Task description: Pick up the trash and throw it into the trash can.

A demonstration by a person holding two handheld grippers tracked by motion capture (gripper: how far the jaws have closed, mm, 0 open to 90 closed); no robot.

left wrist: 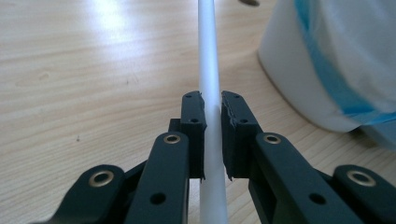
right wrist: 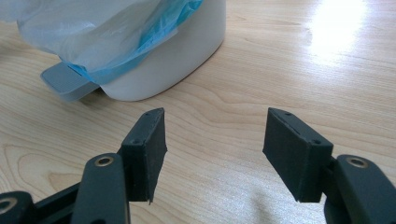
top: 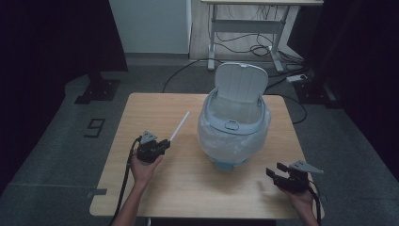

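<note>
A thin white stick [top: 179, 126] slants up and away from my left gripper [top: 165, 142], which is shut on its near end at the left of the table. In the left gripper view the stick [left wrist: 208, 70] runs straight ahead between the pressed pads [left wrist: 194, 122]. A white pedal bin [top: 235, 129] with its lid raised and a clear bag lining it stands mid-table, right of the stick. My right gripper [top: 275, 170] rests near the front right corner, open with nothing between its jaws. The right gripper view [right wrist: 212, 135] faces the bin's base [right wrist: 159, 70] and grey pedal [right wrist: 65, 84].
The light wooden table [top: 150, 108] has bare room left of the bin and along its front edge. Behind it on the grey floor stand a white desk frame [top: 244, 28], loose cables and a power strip [top: 297, 78]. Dark curtains flank both sides.
</note>
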